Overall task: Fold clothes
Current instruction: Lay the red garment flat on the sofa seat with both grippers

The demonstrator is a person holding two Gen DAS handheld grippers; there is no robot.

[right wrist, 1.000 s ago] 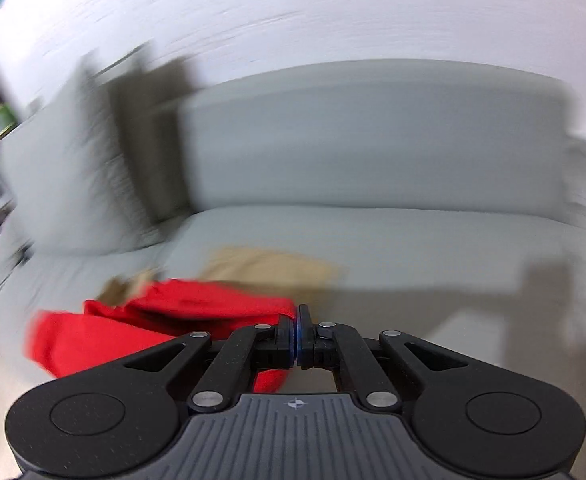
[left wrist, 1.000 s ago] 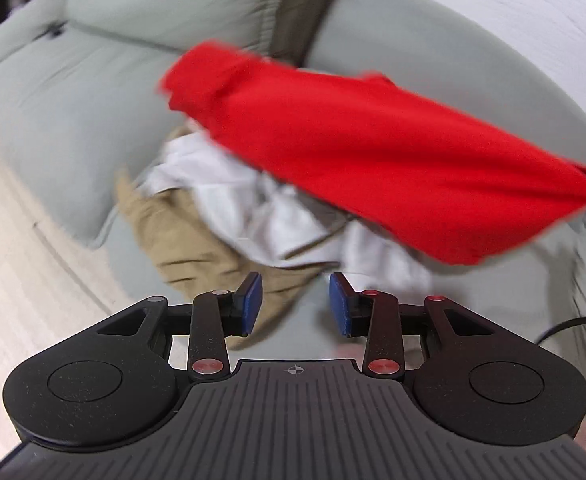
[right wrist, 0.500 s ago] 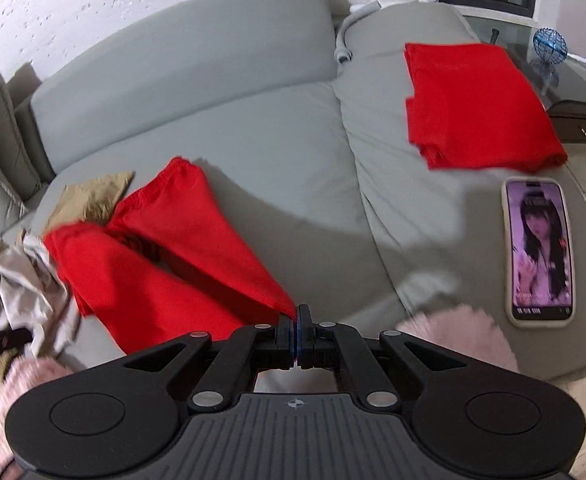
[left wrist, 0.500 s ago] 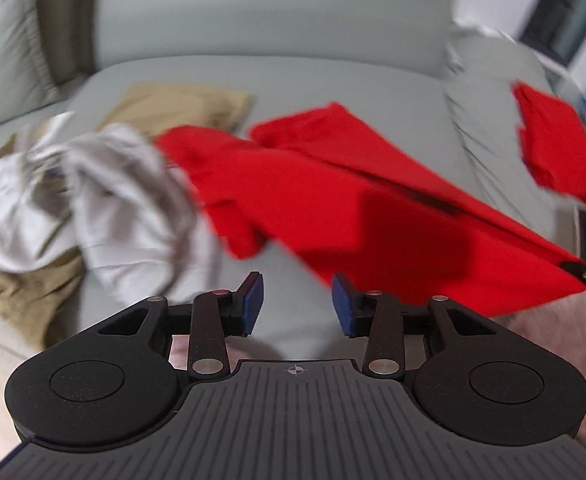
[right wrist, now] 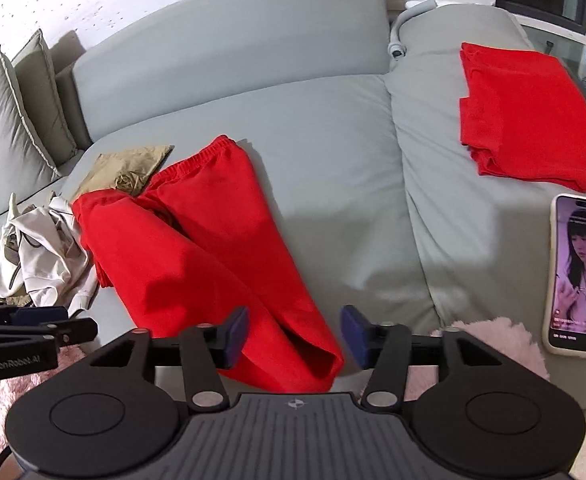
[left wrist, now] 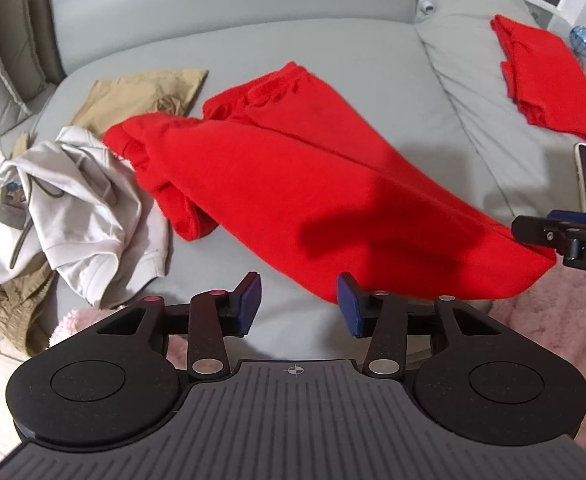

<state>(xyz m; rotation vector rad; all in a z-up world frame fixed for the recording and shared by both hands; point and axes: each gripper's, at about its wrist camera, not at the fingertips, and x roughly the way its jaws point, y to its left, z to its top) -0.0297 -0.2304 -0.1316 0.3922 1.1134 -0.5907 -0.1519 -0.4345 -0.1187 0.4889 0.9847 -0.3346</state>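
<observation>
A red pair of trousers [left wrist: 293, 184] lies spread on the grey sofa seat [left wrist: 333, 52], waistband far and legs toward me. My left gripper [left wrist: 299, 300] hovers over the near edge of the cloth. Its jaws are opening and nothing is between them. In the right wrist view the near leg end of the trousers [right wrist: 197, 248] lies between the jaws of my right gripper [right wrist: 295, 332]. Those jaws are also opening, and the blue pads stand clear of the cloth. Each gripper shows at the edge of the other's view: the right gripper [left wrist: 541, 226] and the left gripper [right wrist: 41, 320].
A folded red garment [right wrist: 525, 120] lies on the right cushion, with a lit phone [right wrist: 577, 276] in front of it. A crumpled white hoodie [left wrist: 65, 200] and tan clothes [left wrist: 141, 96] are piled at the left. Pink fluffy fabric [right wrist: 493, 340] is at the sofa's front edge.
The red trousers hung in the air from my shut right gripper; they now lie on the seat and the right gripper has opened. The left jaws have widened. Both views have swung right and down.
</observation>
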